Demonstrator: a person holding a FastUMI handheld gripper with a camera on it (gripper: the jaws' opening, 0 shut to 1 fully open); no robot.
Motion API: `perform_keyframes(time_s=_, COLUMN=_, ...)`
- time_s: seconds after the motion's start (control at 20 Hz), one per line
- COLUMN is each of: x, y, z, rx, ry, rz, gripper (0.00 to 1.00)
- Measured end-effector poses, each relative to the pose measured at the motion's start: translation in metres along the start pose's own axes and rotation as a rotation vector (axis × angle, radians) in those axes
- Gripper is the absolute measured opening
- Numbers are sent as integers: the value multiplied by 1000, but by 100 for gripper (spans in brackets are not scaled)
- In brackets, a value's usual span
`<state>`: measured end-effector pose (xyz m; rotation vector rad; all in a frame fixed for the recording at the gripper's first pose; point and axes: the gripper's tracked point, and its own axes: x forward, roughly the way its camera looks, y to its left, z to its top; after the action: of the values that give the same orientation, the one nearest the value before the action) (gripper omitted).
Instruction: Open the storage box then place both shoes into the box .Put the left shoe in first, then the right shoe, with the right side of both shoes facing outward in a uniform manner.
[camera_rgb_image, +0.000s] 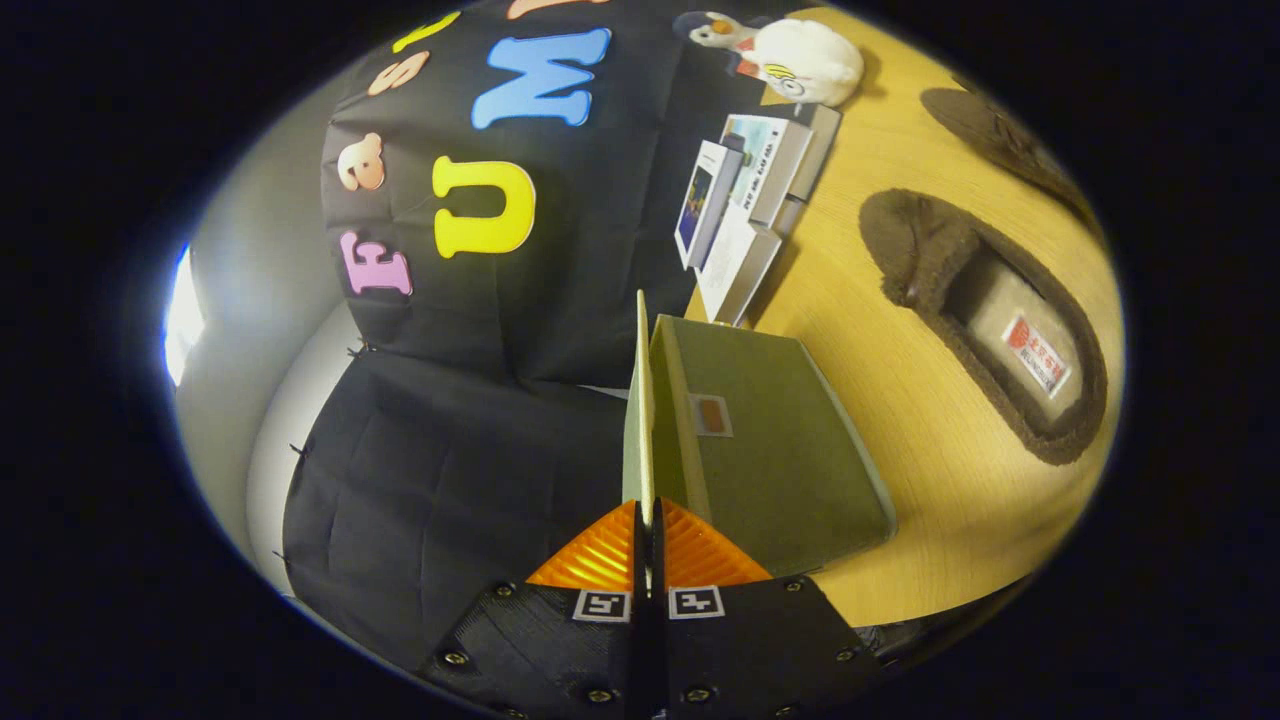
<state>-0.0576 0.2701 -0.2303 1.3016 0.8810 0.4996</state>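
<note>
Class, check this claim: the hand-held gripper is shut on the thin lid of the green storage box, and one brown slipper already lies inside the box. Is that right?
Not quite. The gripper view shows the hand-held gripper shut on the thin pale lid of the green storage box, but both brown fuzzy slippers lie on the wooden table beside the box, not inside it.

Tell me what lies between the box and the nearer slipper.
Bare wooden table, in the gripper view. The gripper is shut on the lid of the box; the slipper lies apart from it.
</note>
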Motion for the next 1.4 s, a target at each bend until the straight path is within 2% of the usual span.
perform_keyframes(time_s=0.3, x=9, y=66, z=0, rx=-166, ry=35, rz=49, gripper=0)
perform_keyframes(time_s=0.55, x=27, y=114, z=-19, rx=-305, ry=66, rz=58, gripper=0)
perform_keyframes(time_s=0.85, x=52, y=148, z=-52, rx=-502, ry=102, rz=33, gripper=0)
perform_keyframes(time_s=1.2, x=84, y=171, z=-93, rx=-642, ry=139, rz=6, gripper=0)
perform_keyframes(time_s=1.25, x=88, y=171, z=-96, rx=-674, ry=145, rz=-1, gripper=5)
perform_keyframes(time_s=1.35, x=97, y=175, z=-111, rx=-714, ry=179, rz=19, gripper=8)
perform_keyframes(time_s=1.4, x=98, y=177, z=-114, rx=-731, ry=192, rz=21, gripper=14)
